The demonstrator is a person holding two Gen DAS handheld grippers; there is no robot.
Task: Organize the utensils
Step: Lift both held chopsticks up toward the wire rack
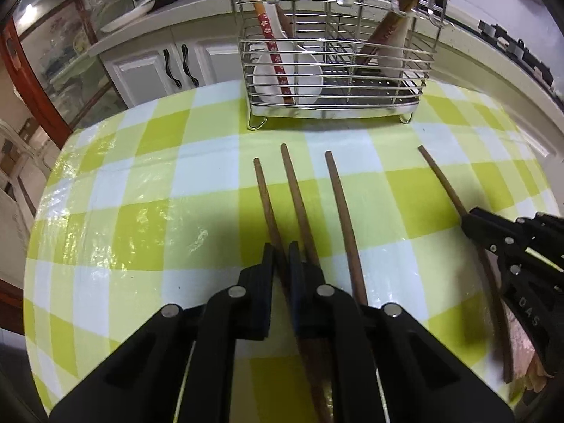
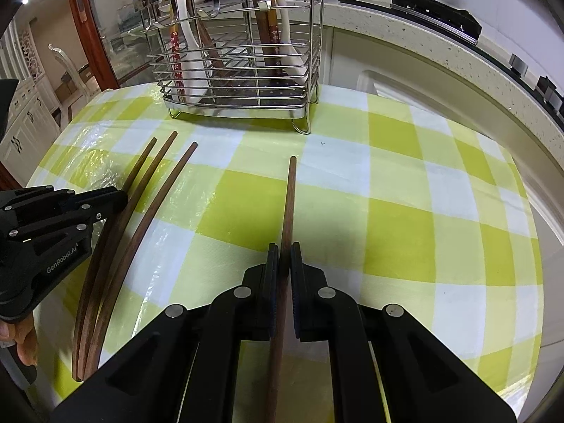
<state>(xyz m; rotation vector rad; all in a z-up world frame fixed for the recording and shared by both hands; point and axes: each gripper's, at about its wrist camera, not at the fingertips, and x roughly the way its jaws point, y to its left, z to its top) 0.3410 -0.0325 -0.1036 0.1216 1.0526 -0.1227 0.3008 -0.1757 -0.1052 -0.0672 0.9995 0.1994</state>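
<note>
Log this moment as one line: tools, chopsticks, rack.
left tool: shut on leftmost chopstick | right tool: shut on single chopstick | two chopsticks loose on tablecloth | wire rack: upright behind

Loads of open checked tablecloth [image 2: 405,211] is sitting from about 1 to 4 o'clock in the right wrist view, nothing blocking a gripper there. At 12 the wire utensil rack [image 2: 239,70] is walling off the far edge, with the white counter [image 2: 440,49] curving round behind it. Over at 9 the three loose chopsticks [image 2: 141,218] and the left gripper [image 2: 118,199] are crowding that side. In the left view, bare cloth is stretching out around 9 to 10.
</note>
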